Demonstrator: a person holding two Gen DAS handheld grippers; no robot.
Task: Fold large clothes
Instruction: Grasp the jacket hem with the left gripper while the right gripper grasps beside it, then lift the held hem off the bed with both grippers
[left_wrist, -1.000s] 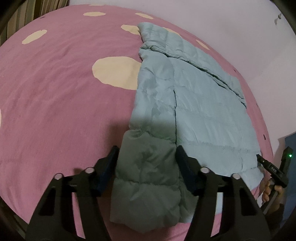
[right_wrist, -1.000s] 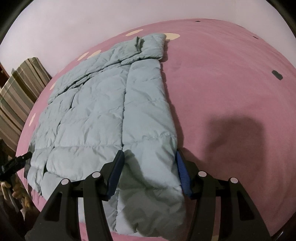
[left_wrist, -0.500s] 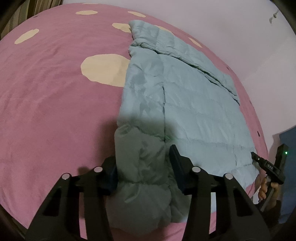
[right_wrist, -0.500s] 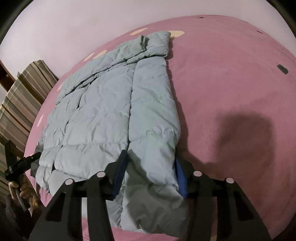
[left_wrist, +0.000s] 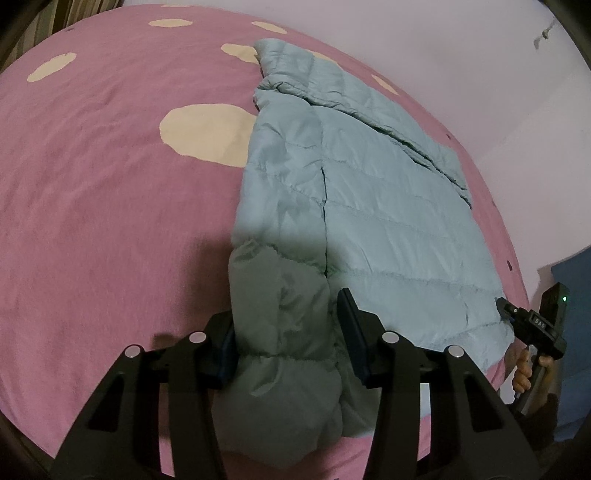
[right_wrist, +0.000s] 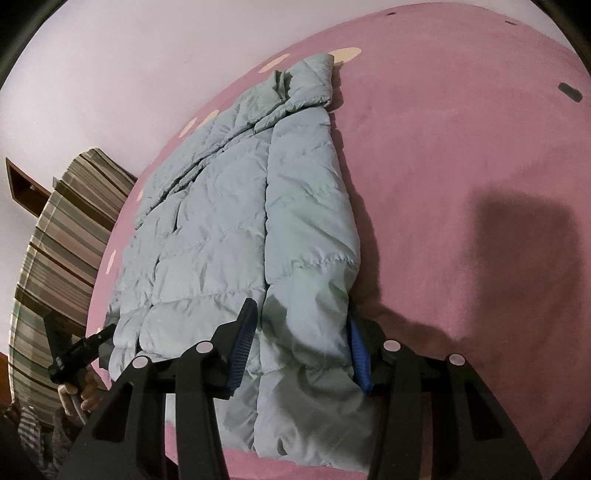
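Note:
A light blue-green puffer jacket (left_wrist: 369, 206) lies flat on a pink bed cover (left_wrist: 92, 221), both sleeves folded over the body, collar at the far end. My left gripper (left_wrist: 286, 332) straddles the jacket's near left hem corner, jaws partly closed against the bunched fabric on both sides. My right gripper (right_wrist: 301, 339) straddles the near right hem corner of the jacket (right_wrist: 236, 229) the same way, blue pads (right_wrist: 242, 343) pressing into the padding. Each gripper also shows small in the other's view: the right one (left_wrist: 524, 321), the left one (right_wrist: 79, 350).
The pink cover has cream spots (left_wrist: 207, 133) and reaches a pale wall (left_wrist: 443, 44) at the back. A striped cushion or chair (right_wrist: 62, 236) stands left of the bed. A blue object (left_wrist: 572, 295) stands at the bed's right edge.
Both grippers have narrowed around the jacket's near hem corners and moved forward over them. The fabric between the jaws has bunched up and lifted slightly.

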